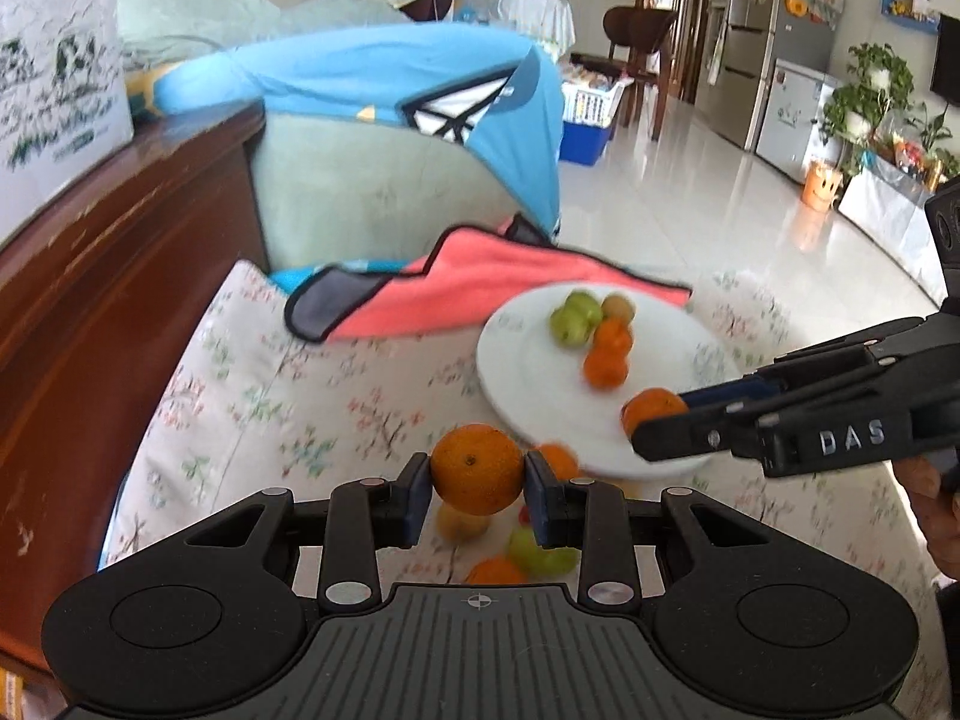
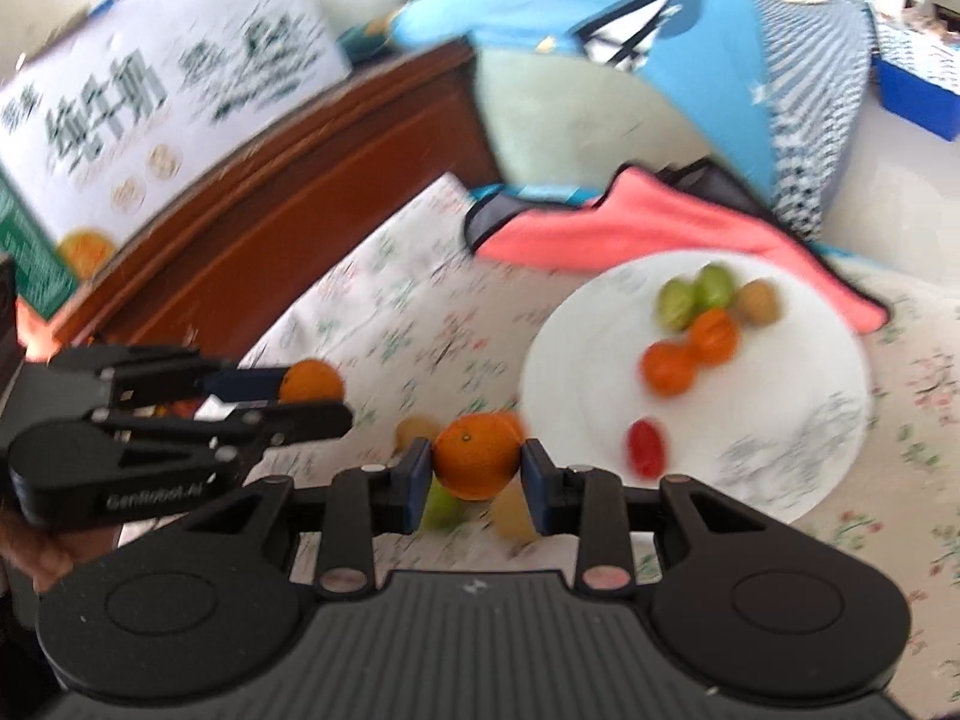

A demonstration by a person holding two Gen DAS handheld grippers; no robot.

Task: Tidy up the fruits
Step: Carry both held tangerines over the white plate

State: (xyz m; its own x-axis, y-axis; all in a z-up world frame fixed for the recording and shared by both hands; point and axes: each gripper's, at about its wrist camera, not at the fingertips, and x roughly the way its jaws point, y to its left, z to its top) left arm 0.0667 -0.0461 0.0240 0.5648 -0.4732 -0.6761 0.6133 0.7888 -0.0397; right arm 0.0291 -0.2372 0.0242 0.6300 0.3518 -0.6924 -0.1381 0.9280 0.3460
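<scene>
My left gripper (image 1: 478, 483) is shut on an orange (image 1: 477, 462), held a little above the floral cloth. Several loose fruits lie under it: a green one (image 1: 540, 552), an orange one (image 1: 495, 570) and a yellow one (image 1: 459, 519). The white plate (image 1: 528, 372) carries green fruits (image 1: 573, 315) and oranges (image 1: 606, 360). My right gripper (image 1: 645, 429) comes in from the right, shut on a second orange (image 1: 651, 408) over the plate's near rim. In the right wrist view, the right gripper (image 2: 477, 471) grips its orange (image 2: 477, 453). There the left gripper (image 2: 327, 399) holds its orange (image 2: 312, 381) at left, and a red fruit (image 2: 645, 447) lies on the plate (image 2: 780, 456).
A pink cloth (image 1: 480, 294) lies just behind the plate, with a blue garment (image 1: 372, 78) draped over a seat beyond it. A brown wooden cabinet (image 1: 120, 276) runs along the left, with a white carton (image 2: 150, 108) on top. A hand (image 1: 924, 480) holds the right gripper.
</scene>
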